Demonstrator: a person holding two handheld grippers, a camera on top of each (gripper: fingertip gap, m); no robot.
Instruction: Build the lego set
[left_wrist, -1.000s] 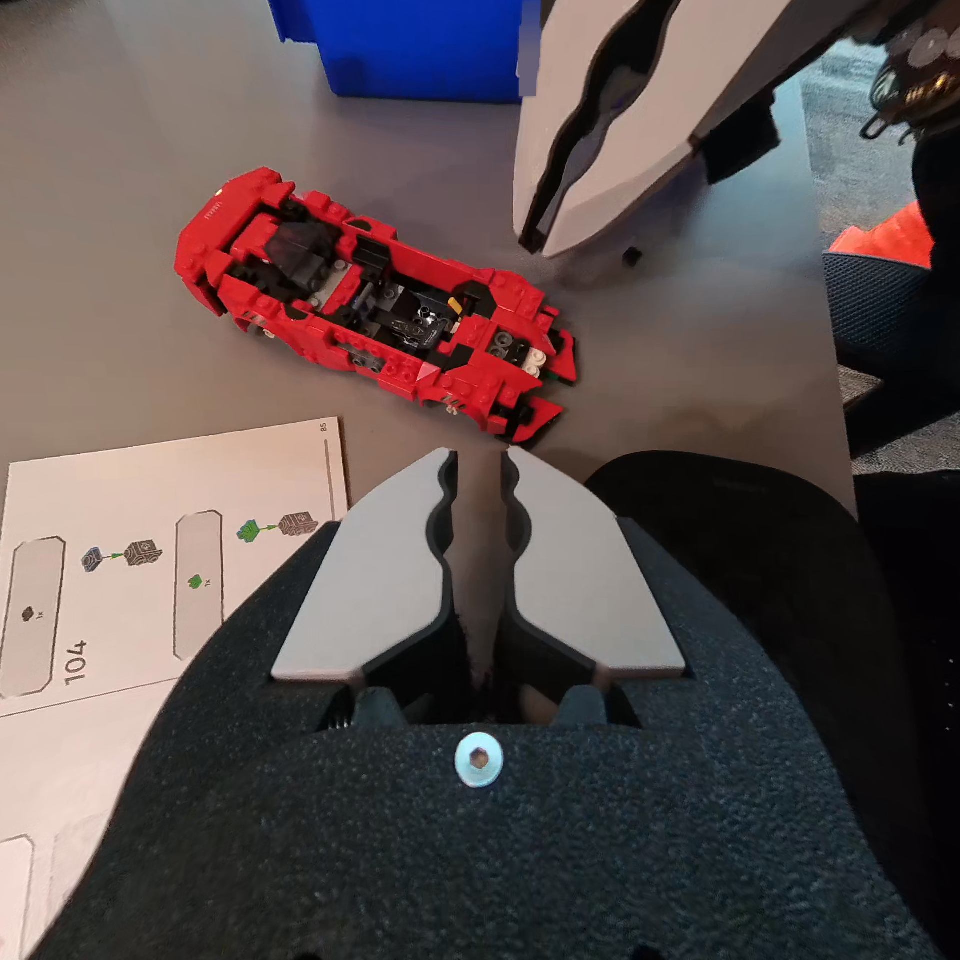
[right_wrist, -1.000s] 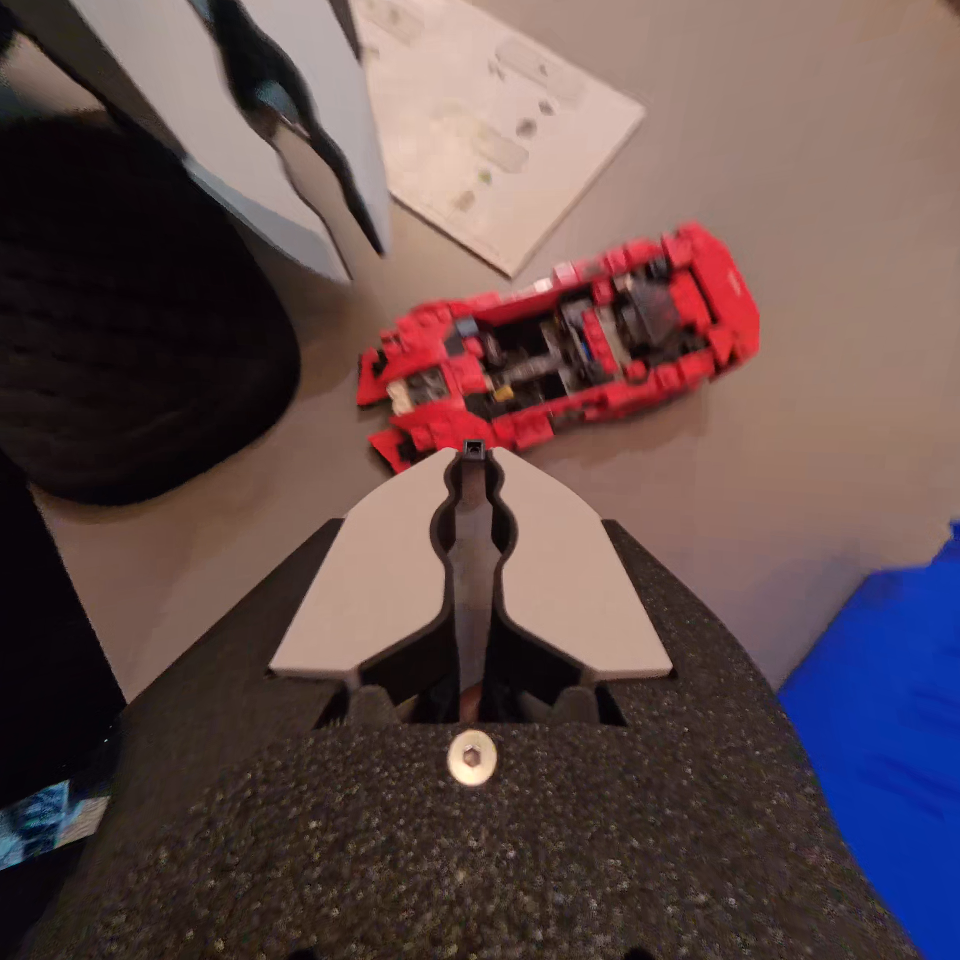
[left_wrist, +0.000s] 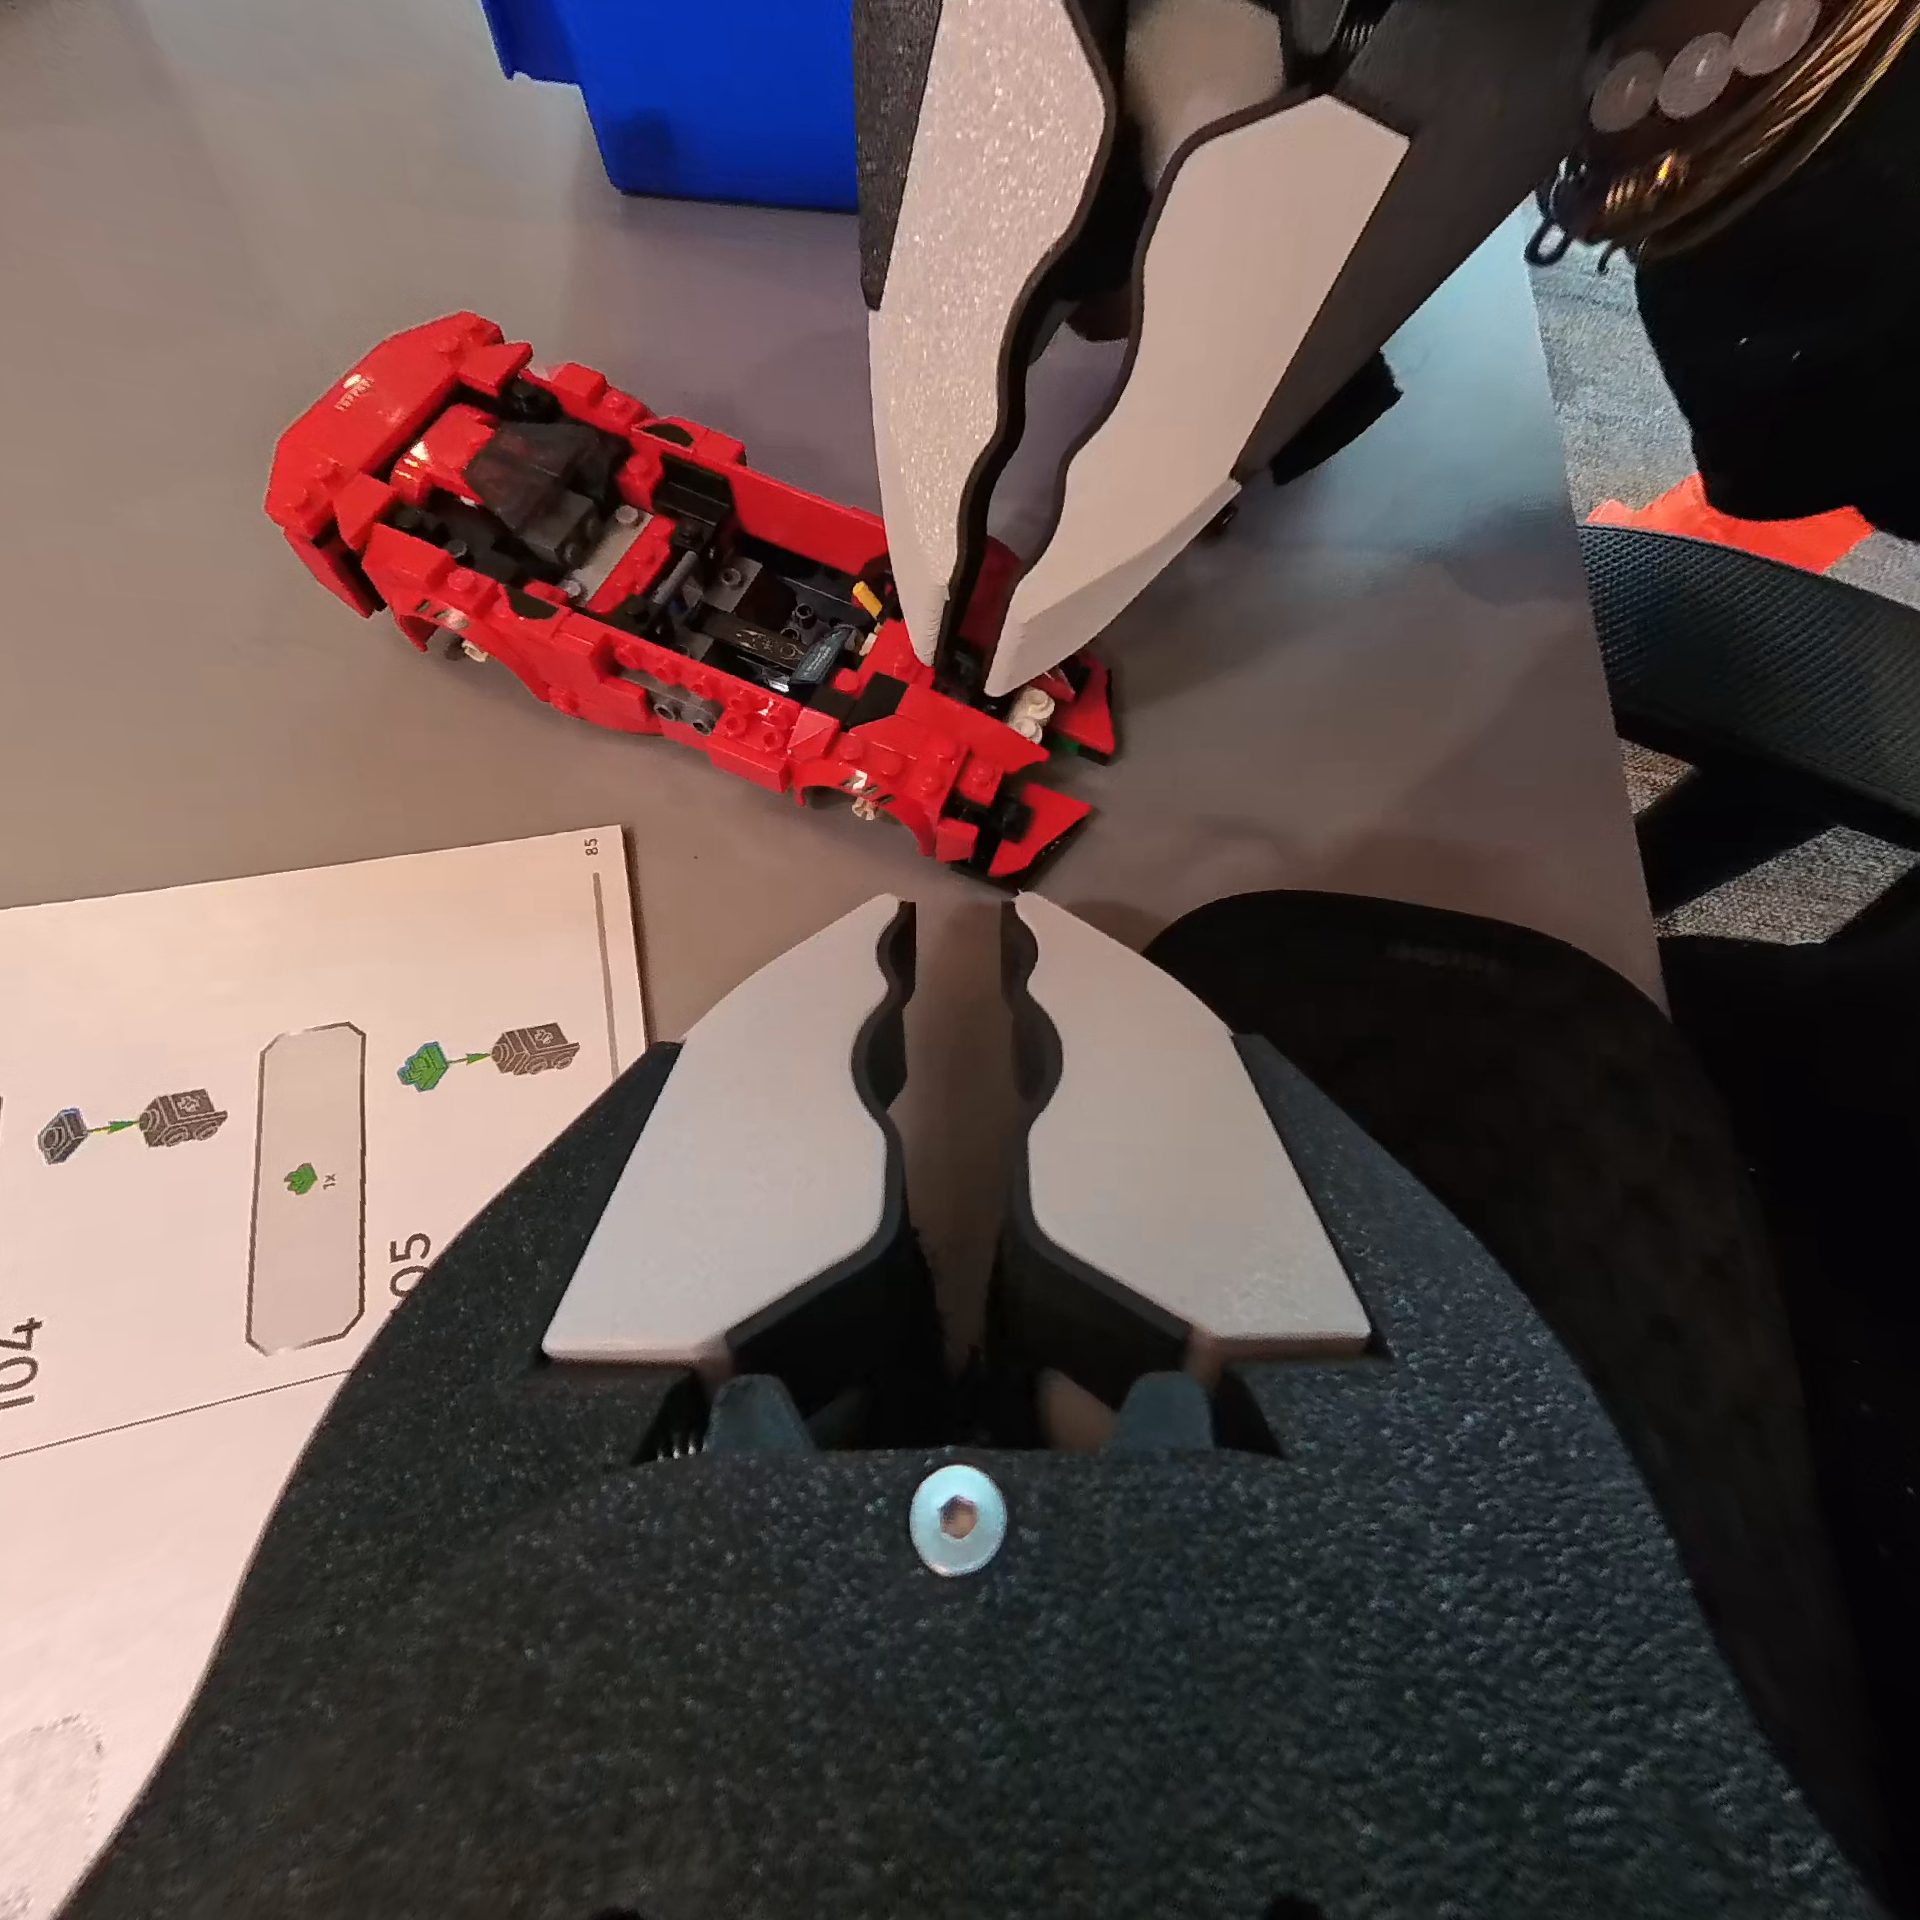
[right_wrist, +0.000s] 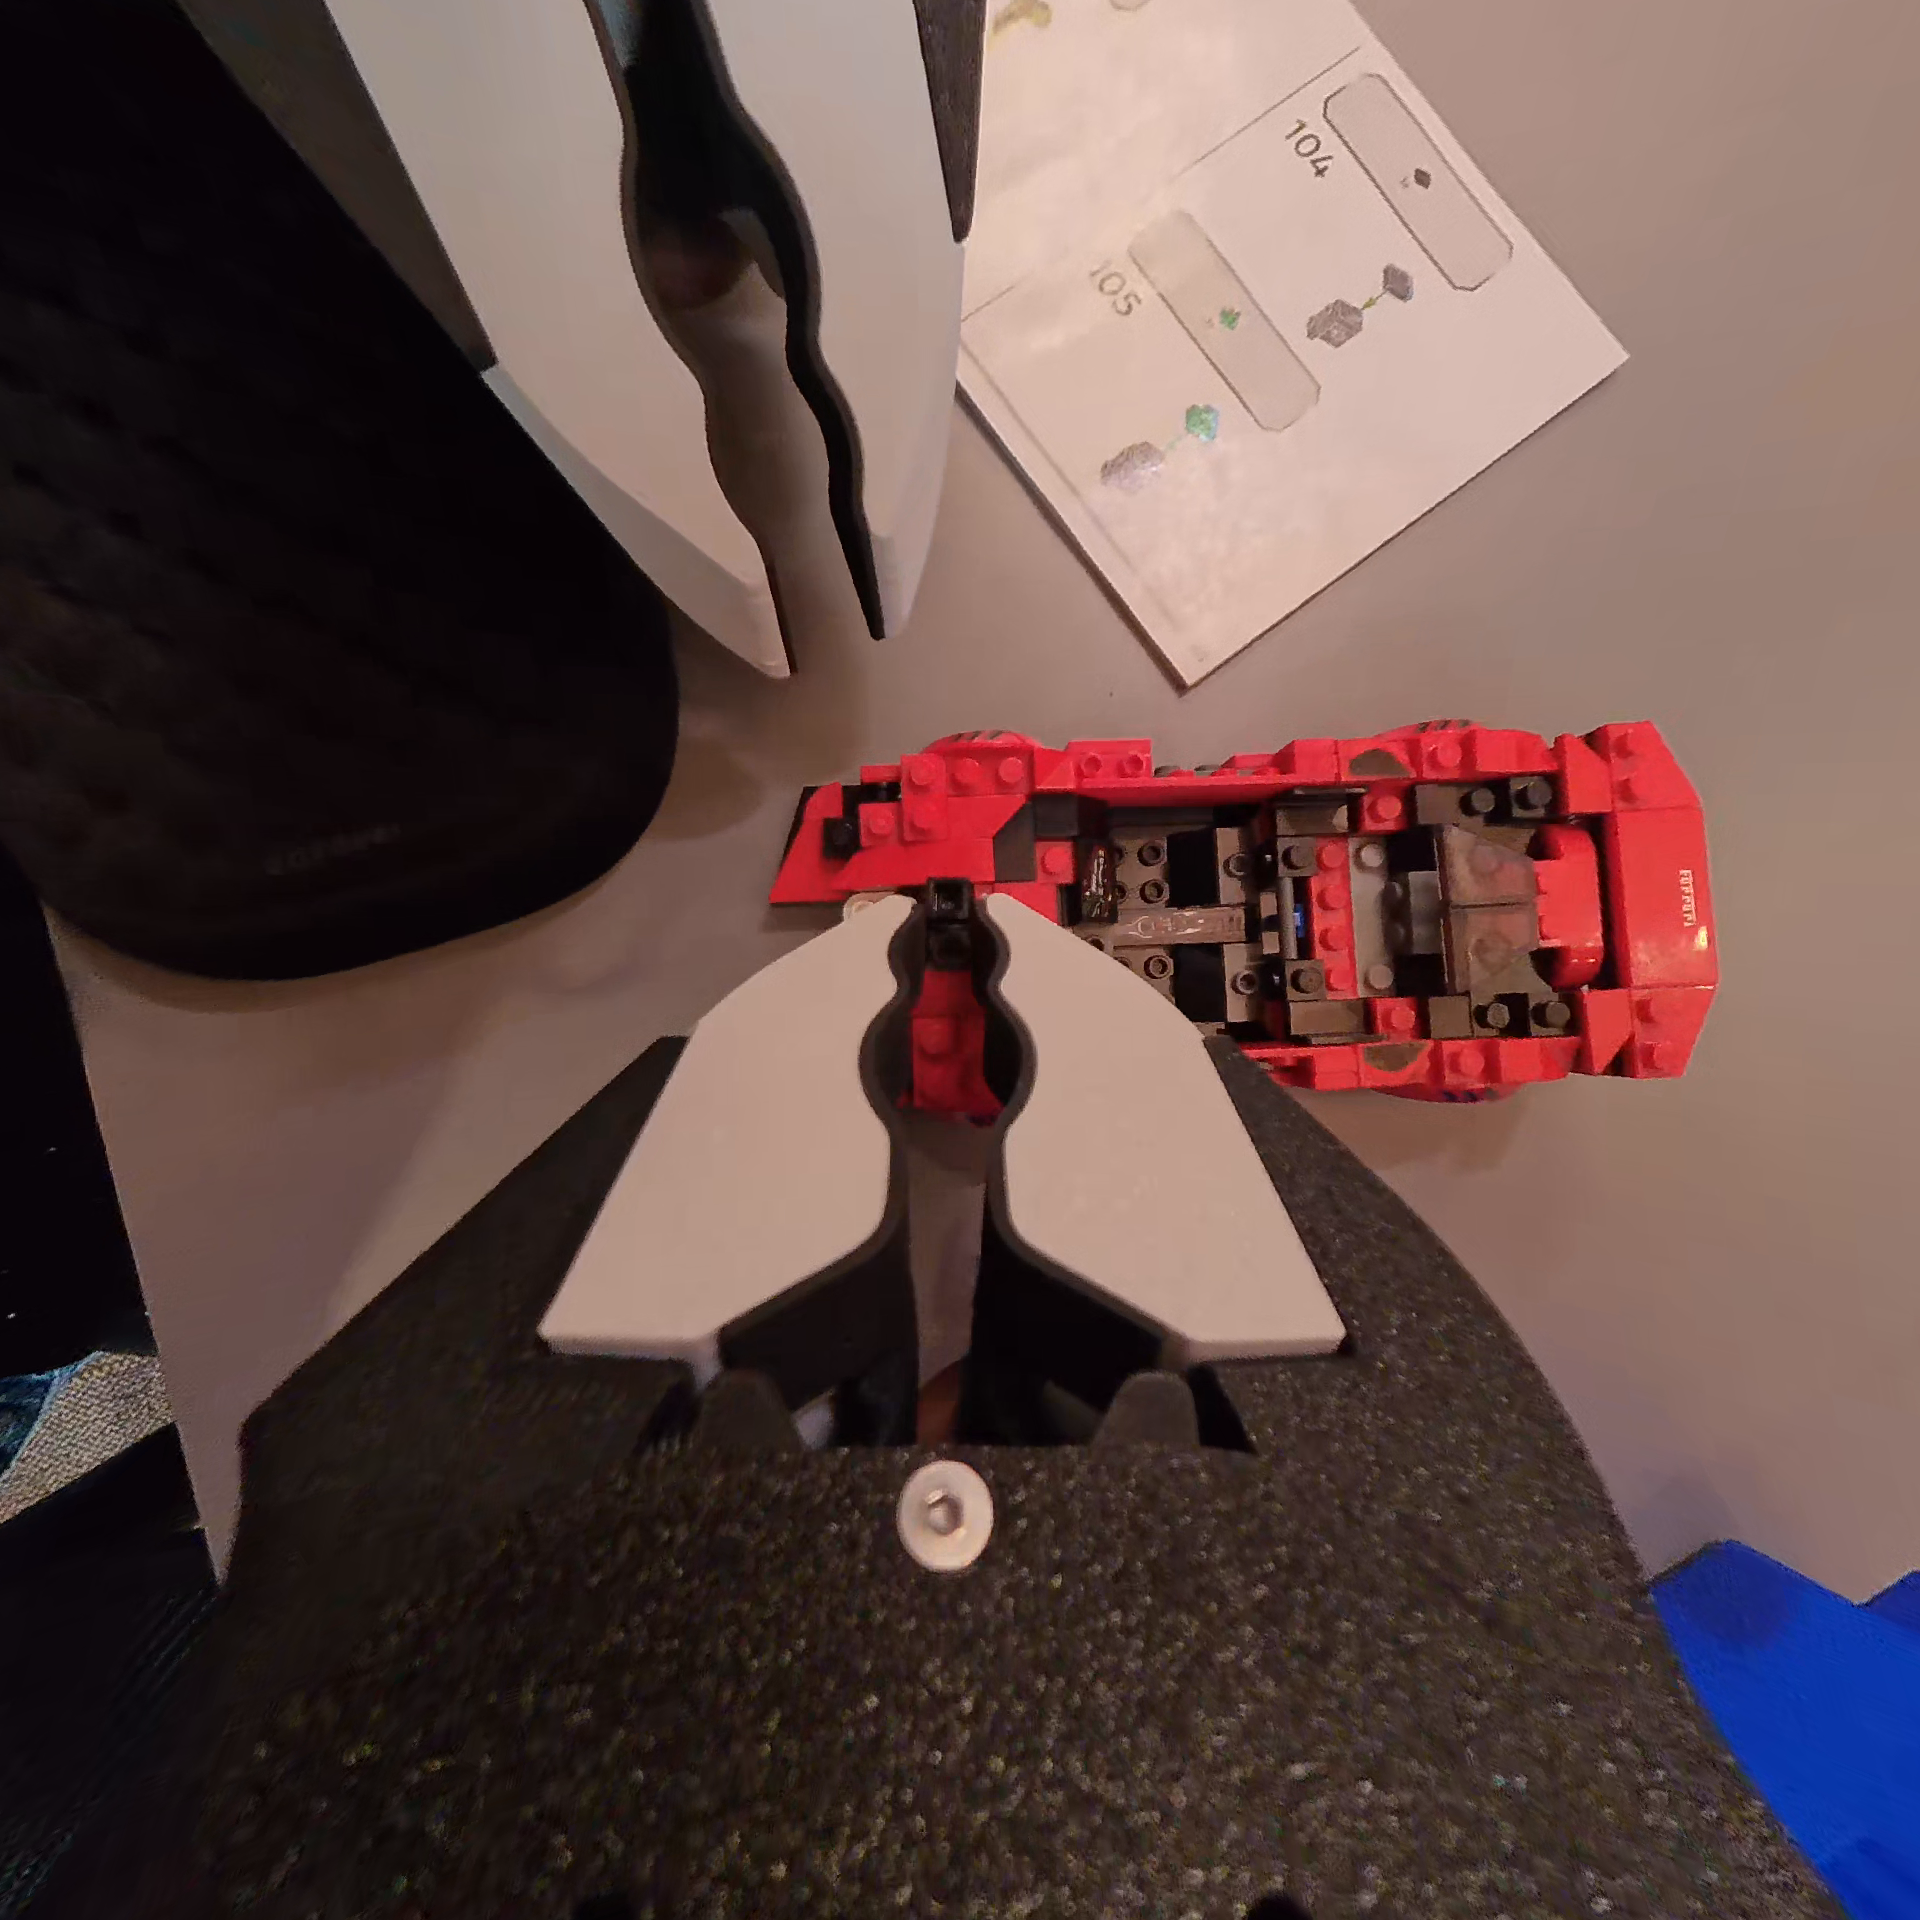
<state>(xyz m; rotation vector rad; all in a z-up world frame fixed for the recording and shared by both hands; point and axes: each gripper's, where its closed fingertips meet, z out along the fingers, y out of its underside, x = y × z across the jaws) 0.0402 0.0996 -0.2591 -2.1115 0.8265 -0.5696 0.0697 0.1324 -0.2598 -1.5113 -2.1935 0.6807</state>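
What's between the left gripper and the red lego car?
Only bare grey table: in the left wrist view, the left gripper sits just short of the red lego car.

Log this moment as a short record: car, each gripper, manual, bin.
car: red Lego car flat on the grey table, roof off, interior exposed
right gripper: shut on a small black piece, tips at one end of the car
left gripper: slightly open, empty, near the same end of the car
manual: open, beside the car
bin: blue, beyond the car
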